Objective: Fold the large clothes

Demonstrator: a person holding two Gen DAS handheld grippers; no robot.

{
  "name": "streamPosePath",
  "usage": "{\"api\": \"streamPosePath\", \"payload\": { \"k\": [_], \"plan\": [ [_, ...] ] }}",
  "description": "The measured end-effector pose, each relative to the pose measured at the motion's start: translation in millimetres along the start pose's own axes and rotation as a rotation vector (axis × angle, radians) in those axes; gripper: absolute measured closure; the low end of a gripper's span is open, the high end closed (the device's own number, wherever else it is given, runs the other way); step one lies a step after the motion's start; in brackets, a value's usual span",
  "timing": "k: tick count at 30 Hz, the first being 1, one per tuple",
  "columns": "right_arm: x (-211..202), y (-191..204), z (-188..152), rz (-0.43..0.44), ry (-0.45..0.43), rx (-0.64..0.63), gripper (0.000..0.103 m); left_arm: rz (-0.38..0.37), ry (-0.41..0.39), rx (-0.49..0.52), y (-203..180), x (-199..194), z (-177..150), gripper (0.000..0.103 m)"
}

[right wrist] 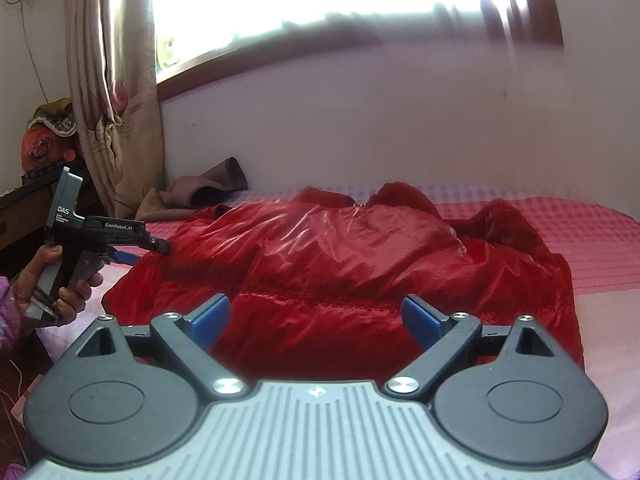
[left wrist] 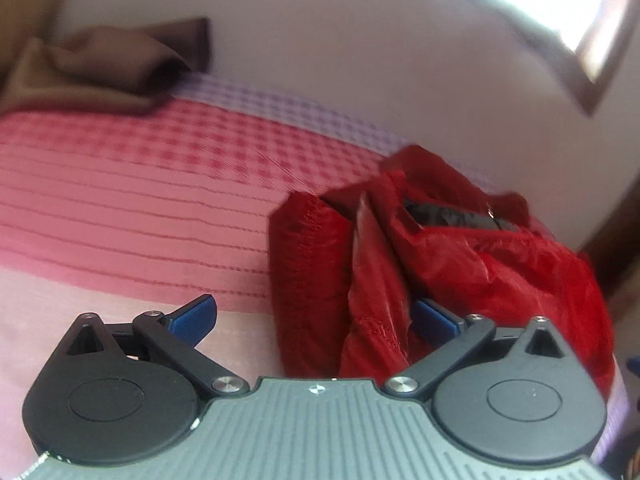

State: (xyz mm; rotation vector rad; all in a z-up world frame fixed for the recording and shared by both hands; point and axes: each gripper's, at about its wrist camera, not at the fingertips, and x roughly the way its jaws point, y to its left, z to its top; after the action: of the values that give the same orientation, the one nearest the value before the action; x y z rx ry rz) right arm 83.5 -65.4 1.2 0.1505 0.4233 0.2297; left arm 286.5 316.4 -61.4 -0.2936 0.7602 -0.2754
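Observation:
A shiny red puffer jacket [right wrist: 340, 256] lies bunched on the pink checked bedspread [right wrist: 600, 240]. In the left wrist view the jacket [left wrist: 460, 264] shows folded over, its dark lining visible at the collar. My left gripper [left wrist: 316, 316] is open at the jacket's left end, with a red fold between its blue pads [left wrist: 434, 316]. It also shows in the right wrist view [right wrist: 132, 254], held by a hand. My right gripper [right wrist: 316, 320] is open just above the jacket's near hem.
A brown cloth [left wrist: 104, 68] lies at the far side of the bed by the white wall; it also shows in the right wrist view [right wrist: 200, 196]. A curtain [right wrist: 116, 92] and bright window [right wrist: 320, 0] are behind. Dark furniture [right wrist: 24, 204] stands left of the bed.

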Motion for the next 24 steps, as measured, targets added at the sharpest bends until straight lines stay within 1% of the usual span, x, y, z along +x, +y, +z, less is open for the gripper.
{"api": "streamPosePath", "payload": {
  "k": [2,4,5,6,7,8,9,10,11,14,15,17,19,21,22,23,24],
  "plan": [
    [1.4,1.1,-0.8,0.002,0.004,0.003,0.010,-0.042,0.044,0.017,2.3,12.2,0.1,0.000],
    [2.3,2.9,-1.6,0.003,0.007,0.001,0.009,-0.078,0.077,0.003,7.2,23.0,-1.2,0.000],
    [3.2,3.6,-1.7,0.003,0.009,0.000,0.010,-0.100,0.074,-0.001,10.1,27.5,-2.0,0.004],
    [4.1,4.3,-2.1,0.004,0.012,-0.001,0.009,-0.112,0.060,0.004,10.0,27.6,-3.1,0.017],
    [6.1,3.5,-1.5,0.006,0.015,0.002,0.009,-0.146,0.063,0.003,10.2,28.4,-4.1,0.029],
    [7.3,3.7,-1.6,0.009,0.017,0.006,0.009,-0.207,0.072,-0.019,12.5,29.3,-5.5,0.047],
    [7.8,4.7,-2.2,0.010,0.019,0.009,0.009,-0.231,0.069,-0.054,15.3,28.7,-6.9,0.054],
    [8.9,5.4,-2.6,0.011,0.021,0.012,0.009,-0.238,0.061,-0.070,16.3,25.8,-10.1,0.058],
    [9.7,6.3,-2.8,0.012,0.023,0.013,0.010,-0.255,0.043,-0.087,18.3,22.4,-12.9,0.066],
    [7.3,9.0,-3.1,0.013,0.011,0.010,0.009,-0.270,-0.011,-0.159,21.7,6.1,-25.4,0.076],
    [5.0,9.5,-2.6,0.017,0.004,0.008,0.009,-0.268,-0.029,-0.161,19.6,-1.2,-31.7,0.076],
    [2.5,9.4,-0.7,0.021,-0.005,0.002,0.009,-0.265,-0.035,-0.159,19.1,-11.7,-40.7,0.076],
    [0.1,8.9,0.1,0.019,-0.009,-0.003,0.009,-0.283,-0.041,-0.170,22.1,-21.7,-51.5,0.076],
    [-0.4,7.8,-0.1,0.021,-0.007,0.002,0.009,-0.262,-0.048,-0.144,23.7,-26.8,-53.9,0.066],
    [0.2,7.0,0.0,0.022,-0.005,0.008,0.009,-0.261,-0.044,-0.135,24.5,-26.2,-52.8,0.062],
    [1.0,5.4,0.4,0.025,-0.001,0.013,0.009,-0.247,-0.040,-0.131,25.8,-25.1,-50.8,0.050],
    [1.2,5.5,-0.1,0.031,0.004,0.019,0.009,-0.223,-0.034,-0.118,25.8,-23.8,-48.6,0.028]
  ]
}}
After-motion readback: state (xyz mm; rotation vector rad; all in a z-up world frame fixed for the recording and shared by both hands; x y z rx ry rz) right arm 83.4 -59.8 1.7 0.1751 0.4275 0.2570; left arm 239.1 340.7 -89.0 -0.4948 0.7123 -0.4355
